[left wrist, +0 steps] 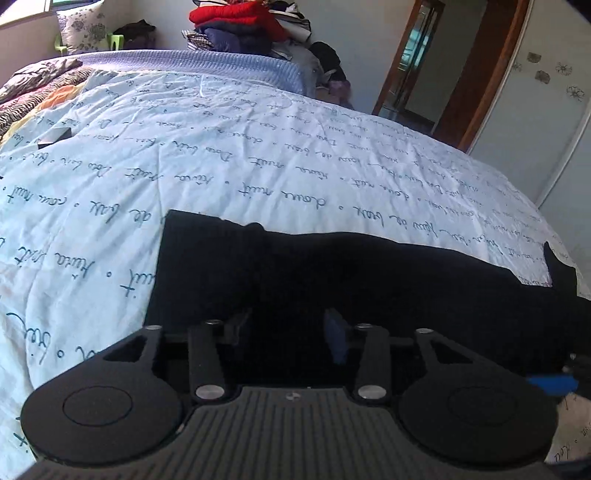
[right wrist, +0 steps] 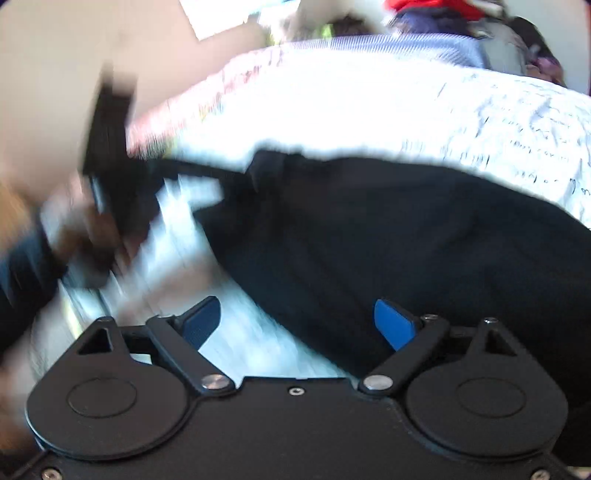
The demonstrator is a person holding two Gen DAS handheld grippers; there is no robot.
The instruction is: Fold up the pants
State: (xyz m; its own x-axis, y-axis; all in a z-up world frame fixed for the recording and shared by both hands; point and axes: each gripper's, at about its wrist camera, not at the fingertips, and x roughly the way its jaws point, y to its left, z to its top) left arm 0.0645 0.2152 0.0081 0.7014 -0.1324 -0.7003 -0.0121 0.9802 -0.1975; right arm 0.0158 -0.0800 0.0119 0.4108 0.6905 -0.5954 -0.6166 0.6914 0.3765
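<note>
Both the left gripper (left wrist: pixel 288 332) and right gripper (right wrist: pixel 299 325) gape over black pants (left wrist: pixel 332 273); the quilt's (left wrist: pixel 221 147) script is unreadable.

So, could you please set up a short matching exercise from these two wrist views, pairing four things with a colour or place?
Things:
1. pants
2. quilt
3. pile of clothes
4. right gripper

Descriptions:
A. light blue with handwriting print
B. black, lying flat on the bed
C. blue pads, standing apart over the pants' near edge
D. beyond the far end of the bed, red on top

Pairs: 1-B, 2-A, 3-D, 4-C
</note>
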